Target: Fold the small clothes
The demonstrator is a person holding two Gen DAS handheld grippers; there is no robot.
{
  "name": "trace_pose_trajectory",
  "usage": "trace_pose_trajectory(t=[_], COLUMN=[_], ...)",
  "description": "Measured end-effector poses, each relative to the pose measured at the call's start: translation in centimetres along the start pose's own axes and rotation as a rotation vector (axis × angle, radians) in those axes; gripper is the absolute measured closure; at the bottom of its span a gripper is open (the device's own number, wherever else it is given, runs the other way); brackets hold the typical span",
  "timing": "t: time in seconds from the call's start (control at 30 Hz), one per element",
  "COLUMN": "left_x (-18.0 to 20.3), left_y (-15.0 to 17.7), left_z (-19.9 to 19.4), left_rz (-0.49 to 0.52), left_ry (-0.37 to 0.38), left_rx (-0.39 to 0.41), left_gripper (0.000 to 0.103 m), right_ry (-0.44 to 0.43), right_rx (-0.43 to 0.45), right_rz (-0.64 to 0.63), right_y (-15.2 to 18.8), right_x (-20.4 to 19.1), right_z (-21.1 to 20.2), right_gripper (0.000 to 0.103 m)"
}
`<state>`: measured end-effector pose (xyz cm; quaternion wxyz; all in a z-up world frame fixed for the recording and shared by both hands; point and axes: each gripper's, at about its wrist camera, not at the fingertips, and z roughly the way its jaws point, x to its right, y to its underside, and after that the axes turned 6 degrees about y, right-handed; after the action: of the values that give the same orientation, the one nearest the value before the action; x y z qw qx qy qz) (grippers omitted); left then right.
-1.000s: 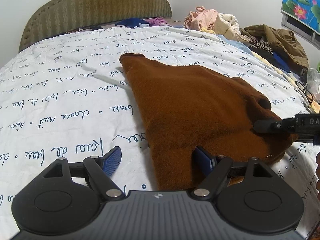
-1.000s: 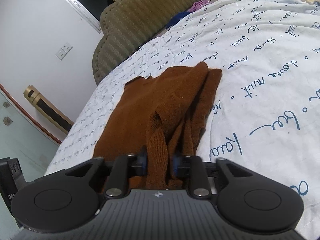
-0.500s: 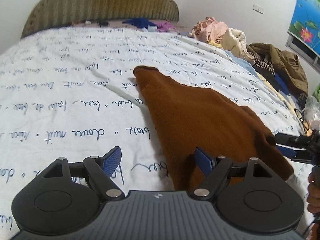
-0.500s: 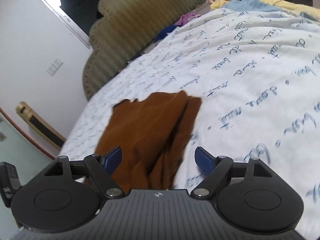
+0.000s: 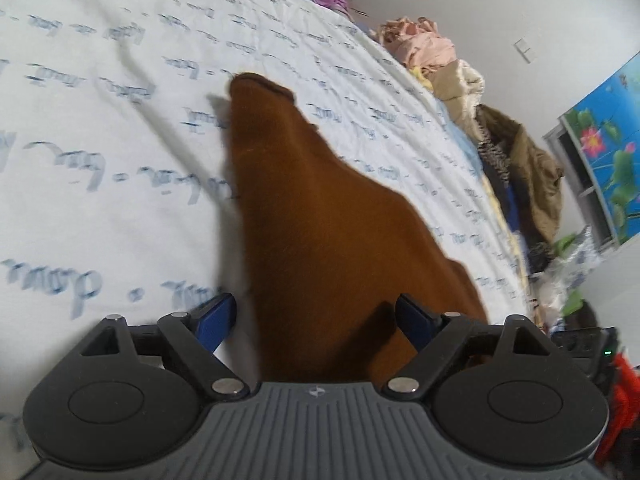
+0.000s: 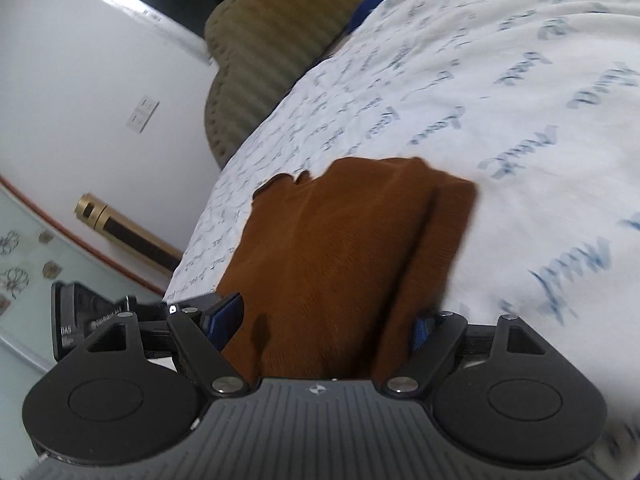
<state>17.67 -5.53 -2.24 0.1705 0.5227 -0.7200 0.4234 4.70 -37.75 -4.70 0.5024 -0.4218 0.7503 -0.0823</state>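
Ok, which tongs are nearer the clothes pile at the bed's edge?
Right. Right tongs are over the brown garment's edge toward the clothes pile; left tongs, jaws opening with garment between them, are over its opposite edge, farther away.

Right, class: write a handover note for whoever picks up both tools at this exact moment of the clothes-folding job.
Left tool: jaws opening, nothing gripped; the near edge of the brown garment lies between the pads.
Right tool: open, not gripping; the garment's near end sits between its pads.
Garment: lying on the bed sheet, partly folded, with a lengthwise fold along one side.
Done: a first fold, apparently; both tools are free.
Left: probably another fold across, then set it aside. Unfolded clothes pile waits at the bed's far edge.
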Motion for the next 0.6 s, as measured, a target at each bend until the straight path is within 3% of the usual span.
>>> trace_pose_trajectory(t=[0.1,0.2,0.27,0.33,0.5,0.6], left_x=[0.2,0.3,0.4,0.3,2.6,5.1], left_y=[-1.0,-2.0,-2.5,-2.8,-2.0,-2.3], left_z=[1.6,2.8,3.5,3.8,2.1,-0.3], left_rz=[-0.025,-0.032,-0.019,0.002,0.145,0.264], left_ry=[0.033,0.034,-0.015,-0.04,-0.119,-0.183], left_rx=[-0.017,-0.01,-0.014,-0.011,0.058,0.123], left_gripper=[0.016,0.022,0.069,0.077,0.081,0.082], right_ry=[-0.016,-0.019,-0.035,-0.028,-0.027,-0.077], right_rx=[-0.013,-0.039,-0.046,-0.039,-0.017,0.003], right_rz=[-0.008,0.004,0.017,0.007,0.031,0.042], right_y=[-0.9,-1.8,-2.0,-2.0,-2.2,-3.0], right_x=[-0.2,0.1,0.2,-0.1,-1.3,-3.0], right_z=[1.7,3.3,4.2,4.4,4.3,4.4], right_gripper=[0.033,0.056,0.063,0.065,0.068,0.068])
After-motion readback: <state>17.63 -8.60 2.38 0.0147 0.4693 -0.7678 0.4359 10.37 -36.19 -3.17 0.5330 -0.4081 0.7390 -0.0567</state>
